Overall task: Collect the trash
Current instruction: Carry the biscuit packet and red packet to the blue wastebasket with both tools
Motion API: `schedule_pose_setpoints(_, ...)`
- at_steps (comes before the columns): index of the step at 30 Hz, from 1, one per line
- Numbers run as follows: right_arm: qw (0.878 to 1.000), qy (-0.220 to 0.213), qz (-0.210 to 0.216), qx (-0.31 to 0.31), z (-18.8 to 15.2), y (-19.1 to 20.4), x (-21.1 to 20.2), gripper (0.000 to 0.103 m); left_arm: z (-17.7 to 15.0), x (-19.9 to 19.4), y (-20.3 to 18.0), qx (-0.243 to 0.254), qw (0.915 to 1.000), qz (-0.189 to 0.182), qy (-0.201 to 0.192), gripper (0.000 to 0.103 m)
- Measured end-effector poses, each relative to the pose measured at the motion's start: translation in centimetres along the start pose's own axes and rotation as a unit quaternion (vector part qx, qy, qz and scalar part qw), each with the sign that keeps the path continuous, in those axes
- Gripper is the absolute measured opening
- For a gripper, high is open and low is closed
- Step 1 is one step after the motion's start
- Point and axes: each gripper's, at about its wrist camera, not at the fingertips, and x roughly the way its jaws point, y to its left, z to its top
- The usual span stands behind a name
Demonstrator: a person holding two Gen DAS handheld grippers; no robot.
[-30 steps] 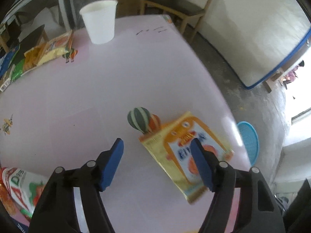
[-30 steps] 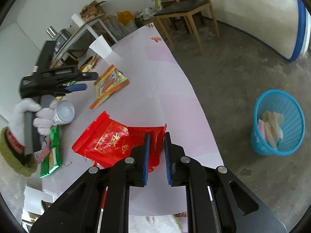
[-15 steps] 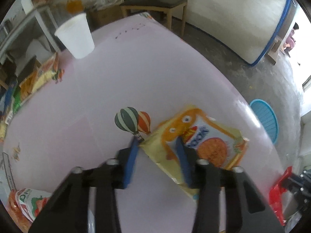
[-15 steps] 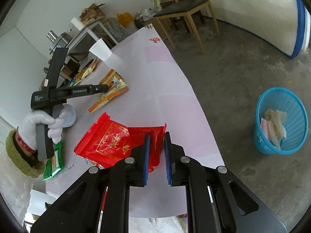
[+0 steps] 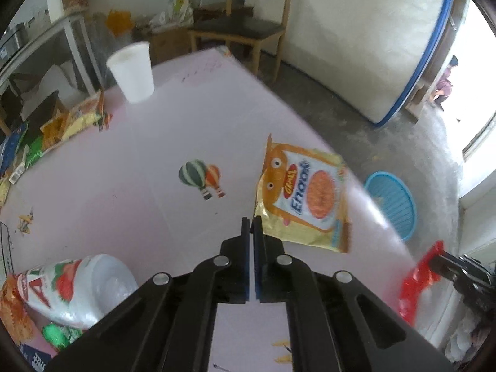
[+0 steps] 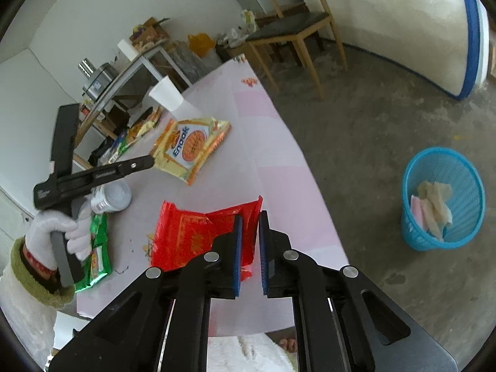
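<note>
pink table [image 5: 130, 167], concrete floor [image 6: 372, 130], blue basket [image 6: 465, 167]

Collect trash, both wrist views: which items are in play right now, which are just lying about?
In play:
- yellow snack packet, pinched at its corner by the left tool
- red wrapper, held by the right tool
- blue bin on the floor, some trash already inside

Lying about:
- white paper cup
- wooden chair
- strawberry-print container
- green packets
</note>
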Motion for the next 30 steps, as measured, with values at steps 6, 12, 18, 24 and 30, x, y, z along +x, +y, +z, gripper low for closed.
schedule_pose_setpoints(6, 0.999, -0.035, -0.019, 0.017, 0.7, -1.9, -2.8, 0.007, 0.6, -3.4, -2.4, 0.009, 0.9986, -0.035, -0.038, 0.001)
schedule_pose_setpoints(12, 0.994, -0.072, -0.067, 0.044, 2.0, -5.9, -5.7, 0.007, 1.9, -4.5, -7.2, 0.036, 0.9940, -0.079, -0.066, 0.001)
schedule_pose_setpoints(18, 0.980, -0.092, -0.146, 0.097, 3.4, -13.3, -7.2, 0.007, 3.5, -1.9, -13.9, 0.067, 0.9869, -0.137, -0.053, 0.001)
schedule_pose_setpoints(24, 0.963, -0.079, -0.189, 0.173, 3.8, -21.2, -4.8, 0.007, 4.8, 6.7, -22.9, 0.080, 0.9791, -0.184, 0.031, 0.001)
schedule_pose_setpoints(30, 0.942, -0.066, -0.208, 0.254, 3.7, -28.3, -1.7, 0.010, 4.4, 15.8, -30.7, 0.087, 0.9761, -0.181, 0.082, 0.002)
